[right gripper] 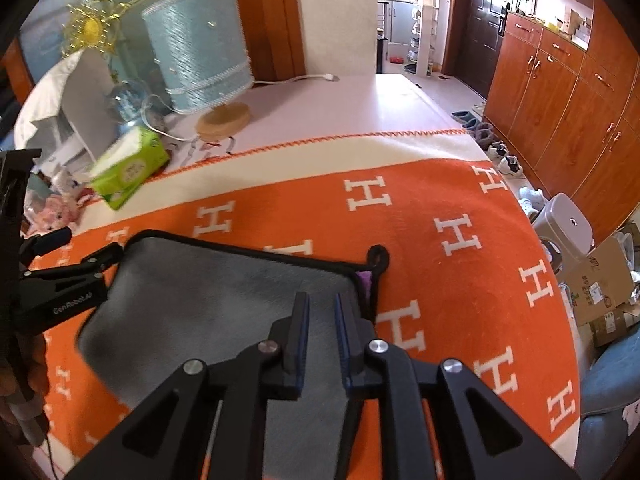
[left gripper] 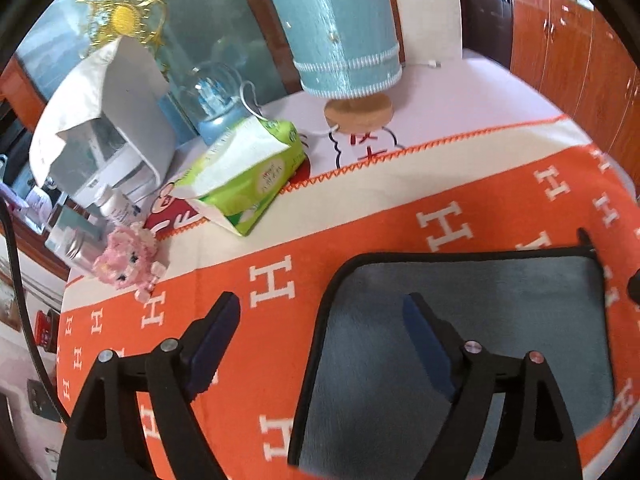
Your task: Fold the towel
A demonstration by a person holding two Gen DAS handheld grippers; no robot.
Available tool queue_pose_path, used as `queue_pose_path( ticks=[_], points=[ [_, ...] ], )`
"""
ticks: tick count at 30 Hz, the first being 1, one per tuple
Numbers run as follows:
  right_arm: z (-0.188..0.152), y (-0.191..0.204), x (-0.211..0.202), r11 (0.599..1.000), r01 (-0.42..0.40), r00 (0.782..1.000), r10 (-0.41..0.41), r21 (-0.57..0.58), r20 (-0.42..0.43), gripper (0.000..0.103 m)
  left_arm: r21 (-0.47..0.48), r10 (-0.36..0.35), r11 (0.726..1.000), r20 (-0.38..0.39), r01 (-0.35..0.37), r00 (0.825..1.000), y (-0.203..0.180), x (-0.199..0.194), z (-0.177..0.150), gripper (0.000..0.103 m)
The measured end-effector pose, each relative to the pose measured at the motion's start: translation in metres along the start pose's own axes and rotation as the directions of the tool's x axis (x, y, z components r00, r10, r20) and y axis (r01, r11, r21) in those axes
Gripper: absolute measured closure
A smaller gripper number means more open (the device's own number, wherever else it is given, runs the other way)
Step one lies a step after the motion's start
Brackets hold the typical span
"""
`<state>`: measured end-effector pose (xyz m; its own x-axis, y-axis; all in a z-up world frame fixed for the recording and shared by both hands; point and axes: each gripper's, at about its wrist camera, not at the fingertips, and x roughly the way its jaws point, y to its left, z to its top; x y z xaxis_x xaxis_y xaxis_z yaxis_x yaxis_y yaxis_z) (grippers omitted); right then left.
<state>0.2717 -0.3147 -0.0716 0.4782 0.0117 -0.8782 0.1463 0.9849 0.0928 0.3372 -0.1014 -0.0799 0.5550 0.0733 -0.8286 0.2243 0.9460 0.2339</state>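
A grey towel [left gripper: 500, 320] with black trim lies flat on the orange blanket [left gripper: 360, 240]; it also shows in the right wrist view [right gripper: 208, 304]. My left gripper [left gripper: 320, 320] is wide open over the towel's left edge, one finger above the blanket, the other above the towel. It also shows at the left of the right wrist view [right gripper: 80, 248]. My right gripper [right gripper: 320, 312] hovers over the towel's right part near the black hanging loop [right gripper: 378, 258], its jaws a narrow gap apart with nothing between them.
A green tissue pack [left gripper: 244, 176], a blue lamp [left gripper: 340, 32], a white paper bag [left gripper: 100, 120], a snow globe [left gripper: 212, 96] and a pink toy [left gripper: 128, 256] stand along the far side. Wooden cabinets [right gripper: 560, 100], a stool [right gripper: 568, 224] and boxes [right gripper: 600, 292] are on the right.
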Motion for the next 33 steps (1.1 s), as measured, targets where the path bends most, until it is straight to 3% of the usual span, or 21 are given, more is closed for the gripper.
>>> queue_pose_path(
  ticks=[5, 7, 10, 17, 33],
  points=[
    [-0.011, 0.017, -0.038, 1.000, -0.011, 1.000, 0.011, -0.028, 0.028, 0.085, -0.040, -0.011, 0.999, 0.045, 0.013, 0.999, 0.009, -0.046, -0.010, 0.019],
    [-0.018, 0.021, -0.053, 0.999, -0.018, 0.999, 0.019, -0.029, 0.041, 0.074, -0.052, -0.023, 0.998, 0.062, 0.026, 0.998, 0.011, -0.066, -0.018, 0.017],
    [-0.030, 0.026, -0.073, 0.999, -0.029, 0.998, 0.031, -0.030, 0.059, 0.065, -0.066, -0.042, 0.997, 0.080, 0.048, 0.996, 0.014, -0.092, -0.034, 0.015],
    [-0.065, 0.030, -0.109, 0.997, -0.065, 0.995, 0.068, -0.035, 0.076, 0.064, -0.095, -0.116, 0.988, 0.078, 0.123, 0.990, 0.023, -0.138, -0.079, 0.013],
    [-0.132, 0.046, -0.171, 0.991, -0.127, 0.986, 0.131, -0.046, 0.105, 0.064, -0.158, -0.103, 0.980, 0.113, 0.120, 0.988, 0.038, -0.221, -0.177, 0.013]
  ],
)
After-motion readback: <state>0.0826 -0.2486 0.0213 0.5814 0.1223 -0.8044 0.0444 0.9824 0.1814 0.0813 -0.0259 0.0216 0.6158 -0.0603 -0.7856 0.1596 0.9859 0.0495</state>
